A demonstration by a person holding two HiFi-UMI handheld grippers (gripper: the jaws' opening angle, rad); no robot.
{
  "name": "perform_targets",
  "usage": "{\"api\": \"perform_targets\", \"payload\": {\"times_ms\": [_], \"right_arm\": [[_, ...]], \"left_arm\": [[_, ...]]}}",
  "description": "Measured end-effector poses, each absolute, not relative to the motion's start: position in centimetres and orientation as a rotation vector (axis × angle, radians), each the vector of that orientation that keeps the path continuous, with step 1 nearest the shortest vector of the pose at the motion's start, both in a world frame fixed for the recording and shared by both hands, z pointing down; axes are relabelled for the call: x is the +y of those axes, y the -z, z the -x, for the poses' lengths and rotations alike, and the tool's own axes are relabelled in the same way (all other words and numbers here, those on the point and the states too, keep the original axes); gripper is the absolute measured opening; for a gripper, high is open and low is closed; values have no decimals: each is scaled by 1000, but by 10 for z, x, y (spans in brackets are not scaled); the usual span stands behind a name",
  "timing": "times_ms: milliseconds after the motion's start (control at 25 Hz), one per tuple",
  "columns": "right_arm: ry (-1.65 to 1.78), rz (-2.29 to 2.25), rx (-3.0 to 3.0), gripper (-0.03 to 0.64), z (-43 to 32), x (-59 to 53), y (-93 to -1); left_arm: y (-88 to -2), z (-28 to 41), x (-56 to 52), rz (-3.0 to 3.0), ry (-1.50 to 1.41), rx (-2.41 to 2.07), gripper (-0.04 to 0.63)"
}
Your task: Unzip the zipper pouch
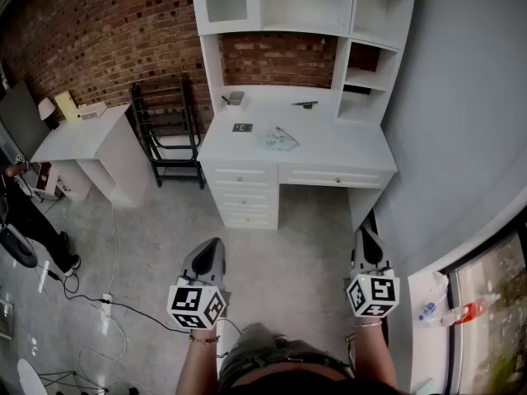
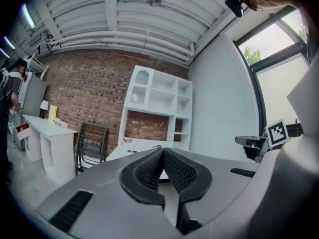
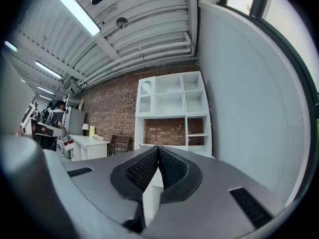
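A clear zipper pouch point(image 1: 280, 141) lies on the top of the white desk point(image 1: 346, 151), far ahead of both grippers. My left gripper point(image 1: 212, 247) hovers over the floor well short of the desk, shut with nothing between its jaws. My right gripper point(image 1: 365, 238) is held level beside it, also shut and empty. In the left gripper view the closed left gripper point(image 2: 162, 150) points toward the desk point(image 2: 127, 151), and the right gripper's marker cube point(image 2: 277, 132) shows at the right. The right gripper point(image 3: 158, 148) in its own view faces the white hutch point(image 3: 172, 108).
A small black card point(image 1: 242, 127), a grey object point(image 1: 236, 98) and a dark tool point(image 1: 305, 104) also lie on the desk. A black folding rack point(image 1: 169, 130) and a second white table point(image 1: 82, 138) stand left. Cables point(image 1: 99, 303) trail on the floor. A person point(image 1: 25, 212) stands far left.
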State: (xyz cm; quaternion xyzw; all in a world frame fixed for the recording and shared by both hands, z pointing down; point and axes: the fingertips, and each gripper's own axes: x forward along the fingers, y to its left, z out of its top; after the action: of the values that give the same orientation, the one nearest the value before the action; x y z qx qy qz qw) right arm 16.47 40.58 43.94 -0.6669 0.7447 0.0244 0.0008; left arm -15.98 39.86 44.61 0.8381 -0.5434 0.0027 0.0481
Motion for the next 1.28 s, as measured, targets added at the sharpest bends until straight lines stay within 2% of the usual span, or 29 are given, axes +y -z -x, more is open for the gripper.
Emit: {"api": "perform_targets", "payload": {"times_ms": [600,960,1000,1080,1280], "right_arm": [[-122,2095,2422,0,-157,407,-442],[23,2095,2383,3,-158,403,-463],[36,2084,2386,3,-157,402,-465],[60,2061,2388,53,-155,398,-466],[115,2000,2397,215,-152,386,-467]], "left_arm": [[-447,152,396,-2585,-51,-1626,2],[-462,158,398,-2534,-55,-1649,13],[-463,158,397,-2533,-52,-1644,40],[-463,156,394,-2539,-46,-1628,133],[-463,155,386,-2560,-71,-1613,312]]}}
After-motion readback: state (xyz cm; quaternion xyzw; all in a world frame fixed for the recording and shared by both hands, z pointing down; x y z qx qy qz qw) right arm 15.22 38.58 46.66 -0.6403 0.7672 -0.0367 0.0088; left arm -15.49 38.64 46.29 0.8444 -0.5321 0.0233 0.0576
